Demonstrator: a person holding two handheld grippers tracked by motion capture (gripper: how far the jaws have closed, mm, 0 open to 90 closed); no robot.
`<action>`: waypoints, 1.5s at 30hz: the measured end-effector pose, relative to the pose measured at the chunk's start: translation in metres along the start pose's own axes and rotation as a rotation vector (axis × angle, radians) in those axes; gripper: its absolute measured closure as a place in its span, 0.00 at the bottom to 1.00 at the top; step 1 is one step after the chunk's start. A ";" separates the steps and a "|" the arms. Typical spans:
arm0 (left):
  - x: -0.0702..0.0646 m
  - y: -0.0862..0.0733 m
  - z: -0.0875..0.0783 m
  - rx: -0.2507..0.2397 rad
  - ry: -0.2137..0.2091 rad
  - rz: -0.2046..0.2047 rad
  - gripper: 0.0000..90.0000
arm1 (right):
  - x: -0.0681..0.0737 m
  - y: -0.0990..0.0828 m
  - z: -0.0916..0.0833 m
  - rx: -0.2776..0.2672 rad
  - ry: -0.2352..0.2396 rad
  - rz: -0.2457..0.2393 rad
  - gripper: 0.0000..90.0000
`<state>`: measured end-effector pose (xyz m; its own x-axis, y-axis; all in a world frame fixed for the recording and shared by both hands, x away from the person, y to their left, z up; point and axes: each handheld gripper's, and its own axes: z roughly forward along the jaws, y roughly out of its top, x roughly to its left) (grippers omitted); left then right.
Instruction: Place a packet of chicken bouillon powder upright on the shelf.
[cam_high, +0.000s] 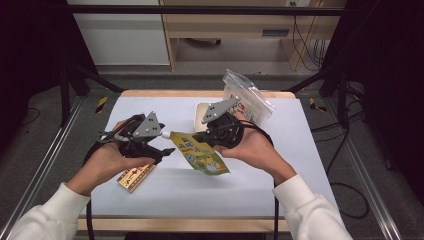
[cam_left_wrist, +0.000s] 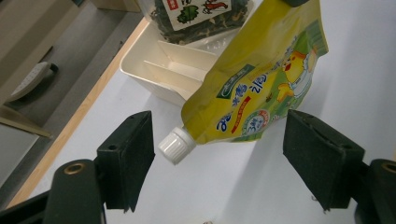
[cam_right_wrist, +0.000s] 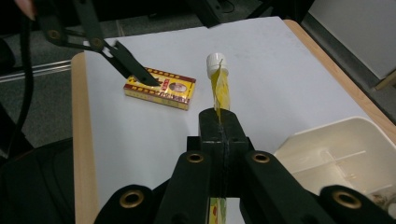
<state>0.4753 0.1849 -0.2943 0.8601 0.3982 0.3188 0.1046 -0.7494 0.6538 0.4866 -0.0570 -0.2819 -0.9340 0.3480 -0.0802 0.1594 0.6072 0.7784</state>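
Yellow pouch (cam_high: 201, 153) is off the bench (cam_high: 300, 150), pinched edge-on in the fully closed right tool (cam_right_wrist: 219, 122), its white cap (cam_left_wrist: 176, 145) pointing at the left tool (cam_left_wrist: 218, 156). Pickup looks done; what seems left is the left tool taking the cap end, then probably placing the pouch in the cream tray (cam_left_wrist: 159, 70) behind it. Left tool stands wide apart and holds nothing: cap sits between its jaws, closer to the left one in its own view, no contact; box (cam_right_wrist: 160, 88) lies on the bench below.
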 end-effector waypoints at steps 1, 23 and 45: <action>0.001 0.000 0.003 -0.001 -0.006 0.003 0.28 | 0.001 0.000 0.000 -0.002 0.002 -0.003 1.00; 0.013 0.016 0.045 0.031 -0.180 0.037 0.87 | 0.005 -0.020 -0.014 0.033 -0.005 -0.009 0.98; 0.007 0.032 0.045 -0.041 -0.122 0.020 0.47 | -0.014 -0.033 0.000 0.065 0.062 0.181 1.00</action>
<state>0.5069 0.1396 -0.3023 0.9165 0.3145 0.2474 0.0687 -0.7328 0.6769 0.4944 -0.0816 -0.3062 -0.9058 0.4122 0.0980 0.3452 0.5839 0.7348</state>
